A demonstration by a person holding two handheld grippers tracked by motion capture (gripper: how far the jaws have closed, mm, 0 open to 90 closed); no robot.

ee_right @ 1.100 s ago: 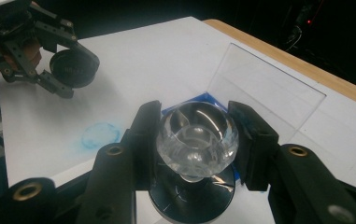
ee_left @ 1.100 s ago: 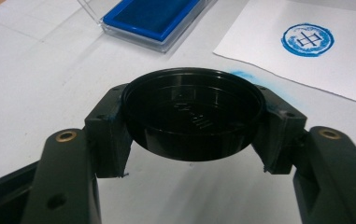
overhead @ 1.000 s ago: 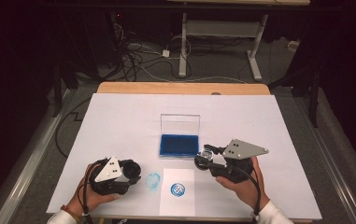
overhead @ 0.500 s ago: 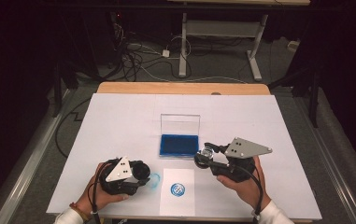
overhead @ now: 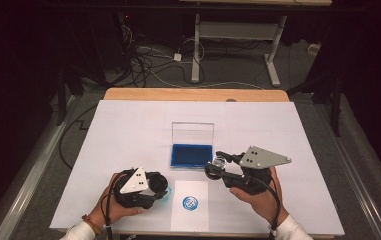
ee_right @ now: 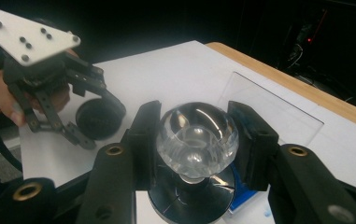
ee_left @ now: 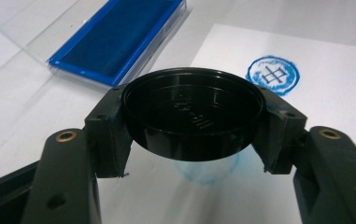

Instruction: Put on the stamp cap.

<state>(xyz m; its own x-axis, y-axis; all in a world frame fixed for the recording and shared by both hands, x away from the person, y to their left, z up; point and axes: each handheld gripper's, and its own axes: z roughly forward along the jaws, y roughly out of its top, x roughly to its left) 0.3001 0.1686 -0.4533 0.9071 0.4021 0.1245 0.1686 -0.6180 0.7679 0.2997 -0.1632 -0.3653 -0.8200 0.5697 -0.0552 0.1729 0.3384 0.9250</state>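
My left gripper (ee_left: 194, 122) is shut on a round black cap (ee_left: 194, 114), held open side up just above the white sheet. From above, that gripper (overhead: 161, 188) and cap (overhead: 159, 184) sit left of a small paper (overhead: 190, 217) bearing a round blue stamp mark (overhead: 190, 202). My right gripper (ee_right: 196, 140) is shut on the clear knob of a stamp (ee_right: 196, 137) with a black round base. In the high view this gripper (overhead: 218, 167) holds the stamp (overhead: 219, 163) beside the open blue ink pad (overhead: 190, 155). The right gripper view also shows the cap (ee_right: 100, 119) farther off.
The ink pad's clear lid (overhead: 193, 133) stands upright behind it. A pale blue smudge (ee_left: 208, 171) lies under the cap. White sheet (overhead: 128, 130) covers the wooden table (overhead: 193, 94); cables and desk legs lie on the floor beyond.
My left gripper has shifted right with the cap, toward the stamped paper, and now covers the pale blue smudge. The right gripper and stamp have stayed put.
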